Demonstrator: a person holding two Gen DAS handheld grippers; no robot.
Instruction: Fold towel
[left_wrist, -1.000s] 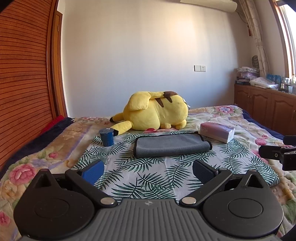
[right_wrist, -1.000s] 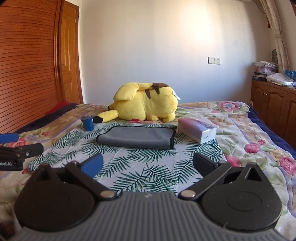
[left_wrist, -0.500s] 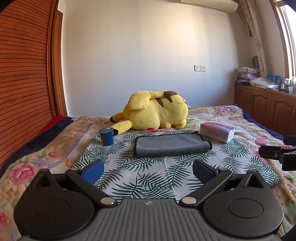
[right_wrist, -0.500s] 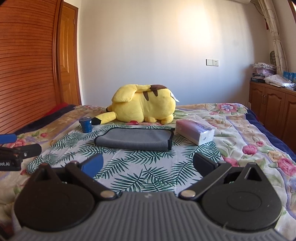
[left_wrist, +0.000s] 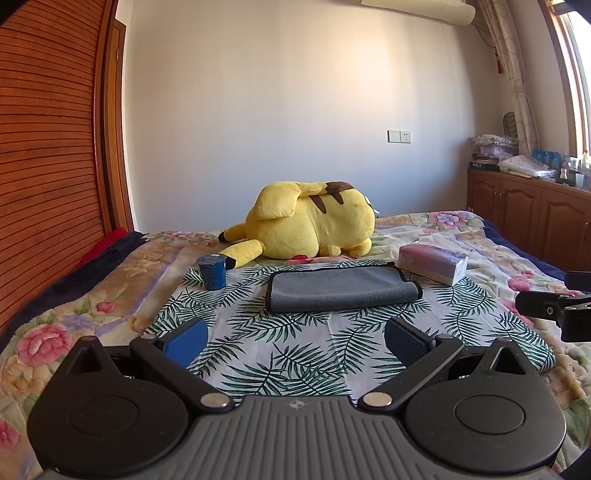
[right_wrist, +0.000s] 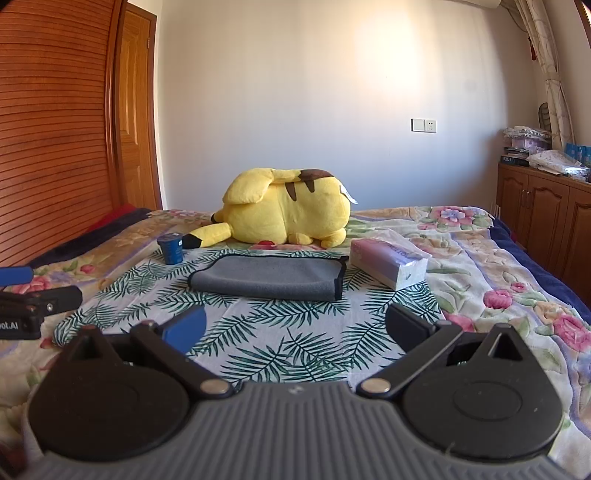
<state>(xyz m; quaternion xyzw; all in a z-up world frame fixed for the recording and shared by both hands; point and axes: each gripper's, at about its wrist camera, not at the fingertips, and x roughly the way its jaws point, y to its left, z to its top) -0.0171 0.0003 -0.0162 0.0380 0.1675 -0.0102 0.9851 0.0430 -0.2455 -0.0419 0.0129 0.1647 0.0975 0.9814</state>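
Observation:
A grey towel (left_wrist: 341, 289) with dark edging lies folded flat on a palm-leaf cloth (left_wrist: 295, 343) on the bed; it also shows in the right wrist view (right_wrist: 269, 277). My left gripper (left_wrist: 295, 338) is open and empty, well short of the towel's near edge. My right gripper (right_wrist: 295, 326) is open and empty, also short of the towel. The right gripper's fingers (left_wrist: 546, 308) show at the right edge of the left wrist view. The left gripper's fingers (right_wrist: 40, 299) show at the left edge of the right wrist view.
A yellow plush toy (left_wrist: 310, 229) lies behind the towel. A blue cup (left_wrist: 211, 272) stands to the towel's left, a tissue pack (left_wrist: 432, 264) to its right. A wooden wardrobe (left_wrist: 48, 166) lines the left, cabinets (left_wrist: 524, 221) the right.
The right wrist view has crept slightly forward and down, so the towel and plush sit a little lower and left. The left wrist view is unchanged.

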